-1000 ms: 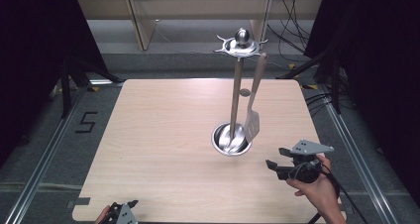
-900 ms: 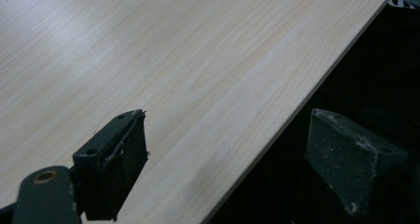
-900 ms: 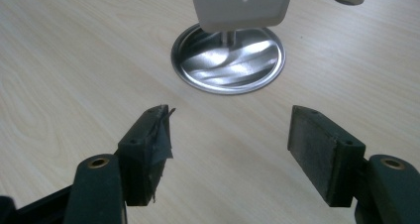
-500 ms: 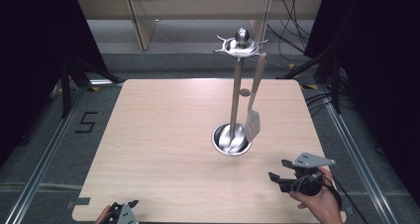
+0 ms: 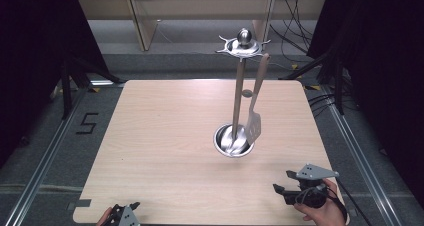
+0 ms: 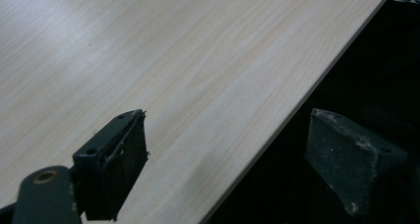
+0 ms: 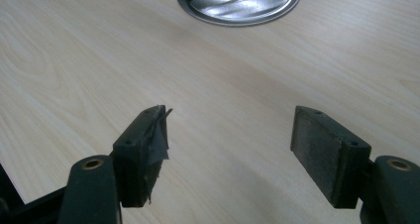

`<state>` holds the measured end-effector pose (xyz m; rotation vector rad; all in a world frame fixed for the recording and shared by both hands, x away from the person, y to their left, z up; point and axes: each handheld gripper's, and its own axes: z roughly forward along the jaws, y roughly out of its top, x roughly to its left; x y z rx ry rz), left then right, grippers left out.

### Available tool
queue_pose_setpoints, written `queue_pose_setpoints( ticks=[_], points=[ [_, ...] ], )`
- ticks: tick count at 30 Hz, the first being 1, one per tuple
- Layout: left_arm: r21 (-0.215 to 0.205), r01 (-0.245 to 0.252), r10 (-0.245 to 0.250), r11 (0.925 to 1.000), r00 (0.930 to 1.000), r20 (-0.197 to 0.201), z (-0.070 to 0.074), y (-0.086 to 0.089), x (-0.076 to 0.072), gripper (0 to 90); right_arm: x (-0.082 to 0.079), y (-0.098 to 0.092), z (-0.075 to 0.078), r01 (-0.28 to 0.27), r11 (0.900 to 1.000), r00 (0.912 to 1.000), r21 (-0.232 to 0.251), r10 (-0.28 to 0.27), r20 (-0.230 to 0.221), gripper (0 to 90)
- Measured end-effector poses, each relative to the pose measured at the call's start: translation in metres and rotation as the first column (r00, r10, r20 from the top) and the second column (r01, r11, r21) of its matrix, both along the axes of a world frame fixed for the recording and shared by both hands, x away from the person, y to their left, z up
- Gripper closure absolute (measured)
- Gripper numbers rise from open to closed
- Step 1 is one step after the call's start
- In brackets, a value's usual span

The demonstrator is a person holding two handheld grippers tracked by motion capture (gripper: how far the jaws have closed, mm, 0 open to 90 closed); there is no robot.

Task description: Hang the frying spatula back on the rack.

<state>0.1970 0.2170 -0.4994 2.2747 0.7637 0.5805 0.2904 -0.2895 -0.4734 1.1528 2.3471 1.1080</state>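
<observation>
Looks like wrap-up – spatula [image 5: 253, 126] hangs on the utensil stand [image 5: 239, 93] mid-surface, right gripper [image 5: 283, 182] near the front right corner, left gripper [image 5: 131, 207] at the front edge, fingers open on both – next just park them.

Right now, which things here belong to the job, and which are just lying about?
In the job:
- spatula hanging from the utensil stand
- right gripper, open, nearest it
- left gripper, open at the table's near edge

Lying about:
- cables on the floor
- shelf unit behind the table
</observation>
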Motion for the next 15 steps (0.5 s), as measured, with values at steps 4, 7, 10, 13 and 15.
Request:
queue_pose_setpoints(
  ticks=[4,7,10,13,15],
  points=[
    [-0.006,-0.007,0.007,1.0000,1.0000,0.003,0.000,0.000,0.000,15.3,-0.002,-0.003,-0.003,-0.015,1.000,0.9999,-0.020,0.015,0.004,31.4],
    [-0.005,-0.008,0.008,1.0000,1.0000,0.001,-0.001,0.000,0.000,15.3,-0.005,-0.005,-0.002,-0.013,1.000,0.9999,-0.026,0.013,0.001,31.1],
    [-0.005,-0.008,0.008,1.0000,1.0000,0.002,-0.001,0.000,0.000,15.3,-0.007,-0.007,-0.003,-0.021,1.000,0.9998,-0.021,0.021,-0.005,30.7],
    [-0.005,-0.008,0.008,1.0000,1.0000,0.001,-0.001,0.000,0.000,15.3,-0.012,-0.006,-0.004,0.016,1.000,0.9992,-0.012,-0.016,-0.037,30.5],
    [-0.005,-0.008,0.008,1.0000,1.0000,0.003,-0.001,0.000,0.000,15.2,-0.009,-0.009,-0.007,-0.022,0.999,0.9998,-0.036,0.022,-0.002,30.4]
  ],
)
